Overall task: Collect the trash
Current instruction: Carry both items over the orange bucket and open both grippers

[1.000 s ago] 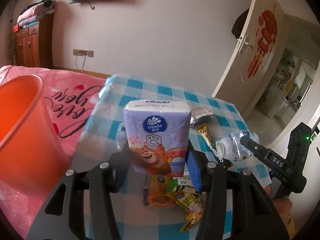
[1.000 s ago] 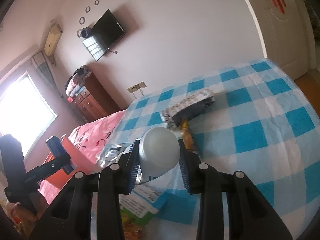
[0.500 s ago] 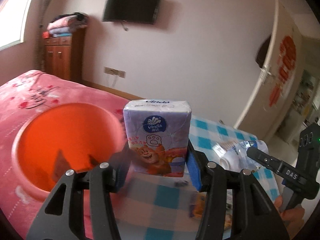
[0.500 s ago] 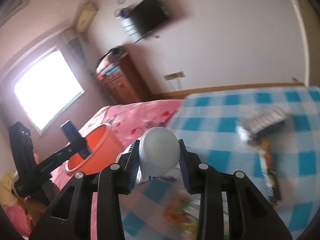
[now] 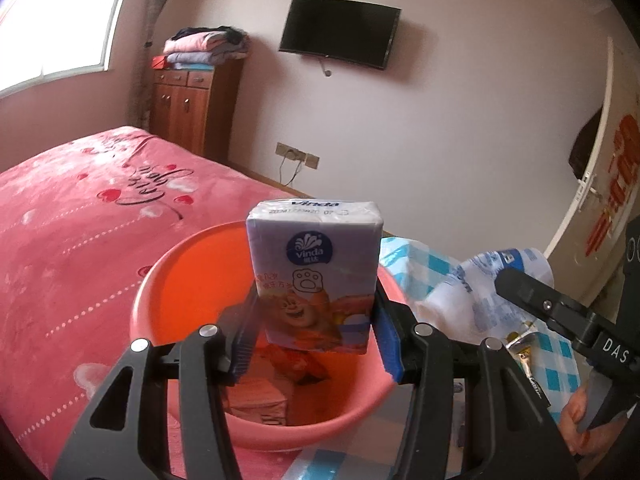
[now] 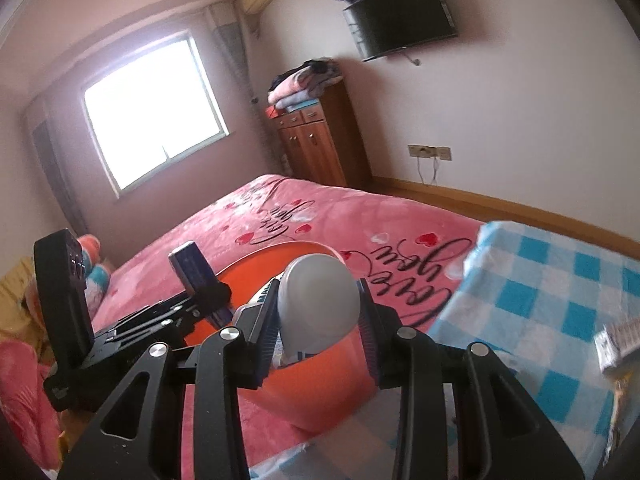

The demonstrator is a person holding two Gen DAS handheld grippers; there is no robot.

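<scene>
1. Left gripper (image 5: 314,344): clamped on a Vinda tissue pack (image 5: 314,276), purple wrapper with cartoon bear, held upright between the blue finger pads (image 5: 387,344) directly over the mouth of the orange bucket (image 5: 168,280).
2. Right gripper (image 6: 318,334): clamped on a white plastic bottle (image 6: 318,306), rounded base toward the camera, held at the near rim of the orange bucket; in the left wrist view the bottle's crumpled blue-and-white label shows just right of the tissue pack.
3. Orange bucket: stands on the pink bedspread (image 5: 68,216), just beside the checked cloth; it already holds a box and crumpled wrappers (image 5: 296,360) at the bottom.
4. Blue-and-white checked cloth (image 6: 560,280): right of the bucket, carrying a silver packet (image 6: 618,340) at its right edge and a dark sachet (image 5: 524,344).
5. Pink bedspread: heart print and black script lettering.
6. Wooden cabinet (image 6: 320,144): against the far wall, folded blankets stacked on top.
7. Wall-mounted television (image 5: 340,32): above a wall socket (image 5: 298,155).
</scene>
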